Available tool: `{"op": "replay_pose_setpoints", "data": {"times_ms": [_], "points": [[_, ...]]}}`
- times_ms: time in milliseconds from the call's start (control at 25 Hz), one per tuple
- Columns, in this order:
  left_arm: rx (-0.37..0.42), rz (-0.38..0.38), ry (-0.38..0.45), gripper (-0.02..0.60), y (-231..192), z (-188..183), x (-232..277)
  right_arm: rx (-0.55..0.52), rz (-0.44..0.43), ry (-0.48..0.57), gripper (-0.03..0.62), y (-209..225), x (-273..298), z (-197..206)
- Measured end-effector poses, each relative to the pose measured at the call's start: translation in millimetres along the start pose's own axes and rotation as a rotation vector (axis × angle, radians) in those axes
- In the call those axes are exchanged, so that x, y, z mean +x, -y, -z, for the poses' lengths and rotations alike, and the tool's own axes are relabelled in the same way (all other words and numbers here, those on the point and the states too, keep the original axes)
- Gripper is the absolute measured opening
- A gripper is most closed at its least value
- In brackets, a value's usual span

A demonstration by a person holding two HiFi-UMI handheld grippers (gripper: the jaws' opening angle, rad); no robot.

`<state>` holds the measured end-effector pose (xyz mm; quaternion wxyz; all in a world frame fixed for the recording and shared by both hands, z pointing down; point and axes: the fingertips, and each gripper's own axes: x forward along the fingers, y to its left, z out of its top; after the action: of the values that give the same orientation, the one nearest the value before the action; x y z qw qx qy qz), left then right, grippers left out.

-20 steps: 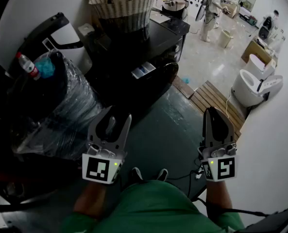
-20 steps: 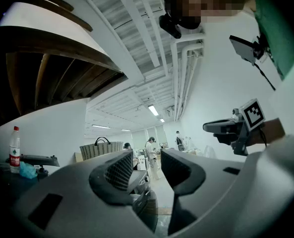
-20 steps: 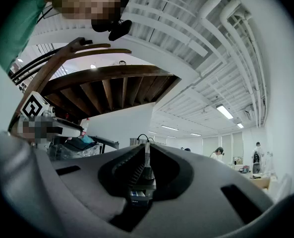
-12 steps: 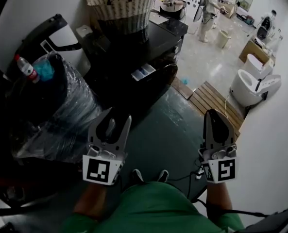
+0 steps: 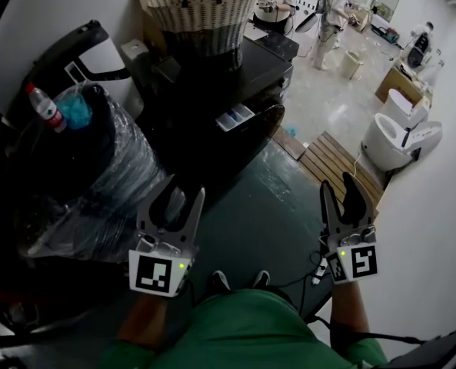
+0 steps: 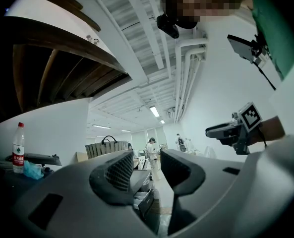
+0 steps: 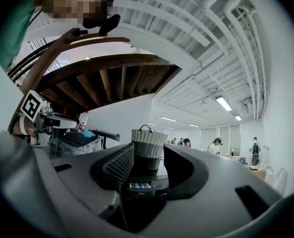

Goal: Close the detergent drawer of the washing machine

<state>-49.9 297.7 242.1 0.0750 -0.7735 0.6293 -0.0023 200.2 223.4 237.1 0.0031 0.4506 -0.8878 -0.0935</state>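
Note:
The black washing machine (image 5: pixel 212 91) stands ahead of me with its detergent drawer (image 5: pixel 235 118) pulled out, pale compartments showing. A wicker basket (image 5: pixel 204 10) sits on top of it. My left gripper (image 5: pixel 177 198) hovers over the dark floor well short of the machine, open and empty. Further right, my right gripper (image 5: pixel 338 191) is also open with nothing between its fingers. In the left gripper view the drawer (image 6: pixel 143 198) shows low between the jaws of the left gripper (image 6: pixel 147 175). The right gripper view looks straight at the drawer (image 7: pixel 139 186) past the right gripper (image 7: pixel 147 171).
A bulky plastic-wrapped black load (image 5: pixel 89 175) with a red-capped bottle (image 5: pixel 43 106) on it stands at the left. A wooden pallet (image 5: pixel 339 160) and white toilets (image 5: pixel 397 137) lie to the right. A cable (image 5: pixel 314 274) runs by my feet. People stand far back.
The right gripper's jaws have parted from shut to open. Both grippers stay in about the same place, and the drawer stays pulled out.

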Motion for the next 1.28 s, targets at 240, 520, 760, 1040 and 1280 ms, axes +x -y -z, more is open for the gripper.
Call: {"op": "replay_pose_setpoints", "data": {"times_ms": [240,520,760,1040,1280], "points": [[-0.046,0.021,0.01,0.181,-26,16,-7,-0.021,0.0,-0.071,0.246,-31,7,13],[-0.073,0.047,-0.046,0.181,-28,45,-2,-0.012,-0.021,-0.128,0.27,-43,15,39],[-0.096,0.032,-0.106,0.181,-27,71,25,0.049,-0.061,-0.163,0.27,-31,42,78],[-0.067,-0.029,-0.201,0.182,-23,114,79,0.101,-0.126,-0.19,0.27,7,93,127],[-0.103,-0.082,-0.264,0.183,-17,138,126,0.126,-0.167,-0.197,0.27,41,134,159]]}}
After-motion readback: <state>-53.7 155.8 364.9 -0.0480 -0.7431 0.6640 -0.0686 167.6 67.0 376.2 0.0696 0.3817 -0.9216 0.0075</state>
